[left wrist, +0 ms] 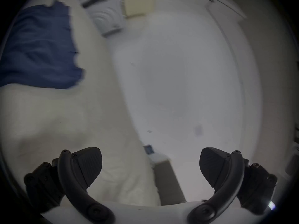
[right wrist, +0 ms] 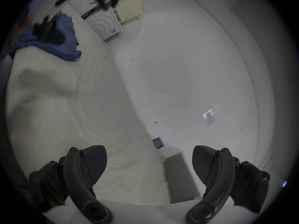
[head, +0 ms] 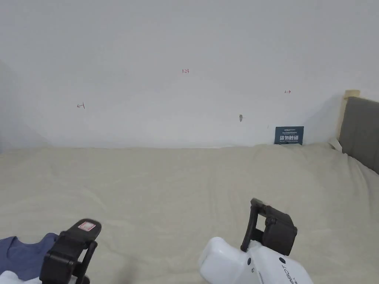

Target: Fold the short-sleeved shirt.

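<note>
Both grippers are hanging wide open and empty over the bed (head: 192, 177): the left gripper (left wrist: 150, 167) beside the blue shirt (head: 22, 255), which is lying rumpled at the bed's near left corner, the right gripper (right wrist: 149, 164) well apart from it. Pinching the bunched cloth risks catching several layers or the bed's cover, dragging everything askew.

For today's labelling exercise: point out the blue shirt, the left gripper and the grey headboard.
blue shirt (left wrist: 37, 49), left gripper view, middle of the rumpled cloth.
left gripper (left wrist: 150, 166), left gripper view, midway between its open fingertips.
grey headboard (head: 361, 131), head view, its flat front face.
</note>
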